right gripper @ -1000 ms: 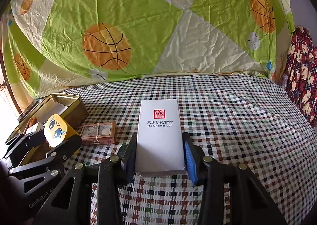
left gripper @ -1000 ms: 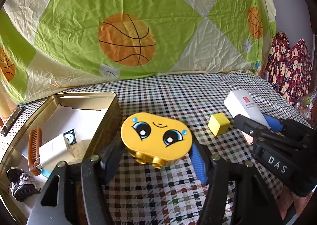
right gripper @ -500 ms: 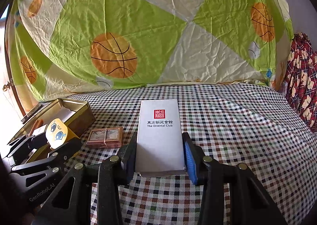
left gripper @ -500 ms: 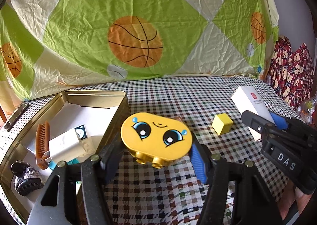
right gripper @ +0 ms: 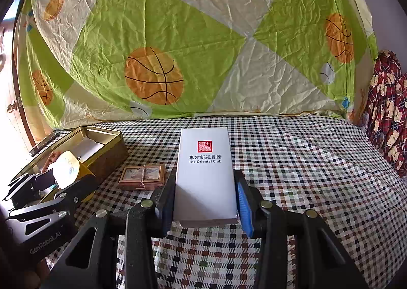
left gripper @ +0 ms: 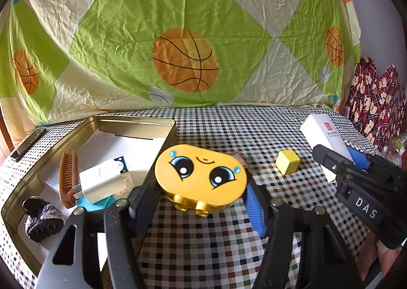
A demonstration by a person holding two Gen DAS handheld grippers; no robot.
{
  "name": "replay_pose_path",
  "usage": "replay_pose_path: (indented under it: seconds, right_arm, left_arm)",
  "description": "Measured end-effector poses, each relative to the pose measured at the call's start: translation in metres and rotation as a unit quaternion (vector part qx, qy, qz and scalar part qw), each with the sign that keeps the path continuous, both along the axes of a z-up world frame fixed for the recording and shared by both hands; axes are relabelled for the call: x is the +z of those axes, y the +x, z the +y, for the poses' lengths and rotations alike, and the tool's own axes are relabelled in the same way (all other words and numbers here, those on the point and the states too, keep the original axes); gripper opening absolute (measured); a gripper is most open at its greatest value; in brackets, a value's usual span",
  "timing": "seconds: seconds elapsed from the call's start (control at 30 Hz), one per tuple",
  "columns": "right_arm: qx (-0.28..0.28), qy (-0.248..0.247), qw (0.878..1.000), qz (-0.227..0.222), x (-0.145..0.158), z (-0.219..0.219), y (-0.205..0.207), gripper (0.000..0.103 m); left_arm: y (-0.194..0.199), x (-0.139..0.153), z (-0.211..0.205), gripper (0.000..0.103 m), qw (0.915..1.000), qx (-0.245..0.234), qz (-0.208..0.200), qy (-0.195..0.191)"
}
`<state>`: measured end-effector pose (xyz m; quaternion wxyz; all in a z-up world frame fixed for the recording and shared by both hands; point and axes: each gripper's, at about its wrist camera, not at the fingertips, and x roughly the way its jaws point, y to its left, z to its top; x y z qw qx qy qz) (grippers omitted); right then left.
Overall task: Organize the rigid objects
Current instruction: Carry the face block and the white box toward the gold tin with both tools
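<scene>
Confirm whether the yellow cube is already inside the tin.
No. The yellow cube sits on the checked cloth, well apart from the tin.

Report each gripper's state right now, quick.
Left gripper: closed on the yellow face toy, held above the cloth.
Right gripper: closed on the white Oriental Club box.

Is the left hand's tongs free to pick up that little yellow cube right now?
Probably not yet. The left tongs are already closed on the yellow face toy, so nothing else fits between them. The yellow cube itself sits in the open on the checked cloth, unblocked, off to the toy's right.
</scene>
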<state>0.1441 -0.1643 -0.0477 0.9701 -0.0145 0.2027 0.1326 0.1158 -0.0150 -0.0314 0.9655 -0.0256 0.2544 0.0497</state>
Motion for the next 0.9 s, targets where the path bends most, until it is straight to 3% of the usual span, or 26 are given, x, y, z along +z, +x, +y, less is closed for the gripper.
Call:
replay_pose_path:
  seconds: [0.9]
  right_arm:
    - [0.030, 0.013, 0.999, -0.014, 0.001, 0.004, -0.012, 0.045]
  left_arm:
    - [-0.012, 0.004, 0.007, 0.063, 0.9999, 0.007, -0.009, -0.003]
